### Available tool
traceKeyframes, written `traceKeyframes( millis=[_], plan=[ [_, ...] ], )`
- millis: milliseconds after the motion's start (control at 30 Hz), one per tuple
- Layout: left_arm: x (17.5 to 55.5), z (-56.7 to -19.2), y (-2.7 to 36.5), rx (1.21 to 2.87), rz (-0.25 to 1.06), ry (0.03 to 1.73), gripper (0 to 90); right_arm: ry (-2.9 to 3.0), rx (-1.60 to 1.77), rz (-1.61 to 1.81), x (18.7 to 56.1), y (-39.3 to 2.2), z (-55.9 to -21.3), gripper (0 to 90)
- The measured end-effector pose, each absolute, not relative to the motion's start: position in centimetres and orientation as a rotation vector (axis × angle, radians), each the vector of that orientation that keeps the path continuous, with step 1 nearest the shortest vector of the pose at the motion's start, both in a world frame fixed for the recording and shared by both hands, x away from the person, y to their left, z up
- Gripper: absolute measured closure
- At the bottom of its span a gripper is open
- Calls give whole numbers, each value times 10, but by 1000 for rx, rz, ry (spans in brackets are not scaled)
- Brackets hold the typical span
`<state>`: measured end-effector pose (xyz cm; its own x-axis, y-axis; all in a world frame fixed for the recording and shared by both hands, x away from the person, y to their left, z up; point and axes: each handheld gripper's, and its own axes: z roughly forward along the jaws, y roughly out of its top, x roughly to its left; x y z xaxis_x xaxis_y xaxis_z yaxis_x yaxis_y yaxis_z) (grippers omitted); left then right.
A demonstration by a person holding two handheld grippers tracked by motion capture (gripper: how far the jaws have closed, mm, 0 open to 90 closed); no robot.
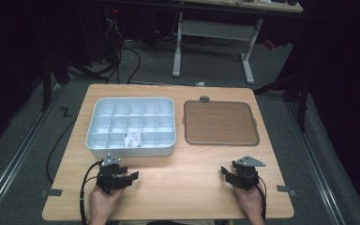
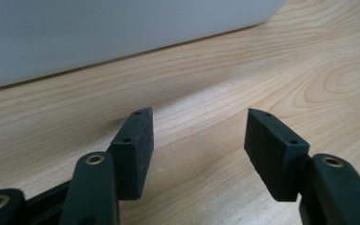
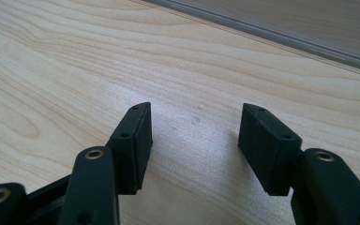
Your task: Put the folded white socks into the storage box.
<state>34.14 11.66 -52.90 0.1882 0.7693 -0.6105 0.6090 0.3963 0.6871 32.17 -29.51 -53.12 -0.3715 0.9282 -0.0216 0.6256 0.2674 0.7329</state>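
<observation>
We hold both grippers low at the near edge of the table [image 1: 168, 187]: left gripper [image 1: 122, 176] toward its left side, right gripper [image 1: 236, 174] toward its right, jaws spread wide and empty, hands [image 1: 104, 201] gripping from behind.

No text, label, brand, number or sign can be read on anything here.

Pale-grained wooden table [image 1: 178, 183], white divided tray [image 1: 130, 149], brown lid [image 1: 220, 123], black grippers.

The room is dark. A grey carpet floor [image 1: 23, 140] surrounds the wooden counter [image 1: 178, 187]. A white-legged desk [image 1: 215, 28] stands at top center, with black cables [image 1: 122, 56] at upper left.
</observation>
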Motion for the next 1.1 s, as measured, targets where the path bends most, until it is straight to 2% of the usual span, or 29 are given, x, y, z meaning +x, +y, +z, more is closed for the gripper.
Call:
traceKeyframes(
  millis=[667, 1100],
  plan=[
    [337, -545, 97, 1354, 425, 1371, 384, 2092, 1402, 895, 322, -295, -531, 451],
    [337, -547, 94, 1372, 456, 1356, 362, 2092, 1403, 895, 322, -295, -531, 450]
  ],
)
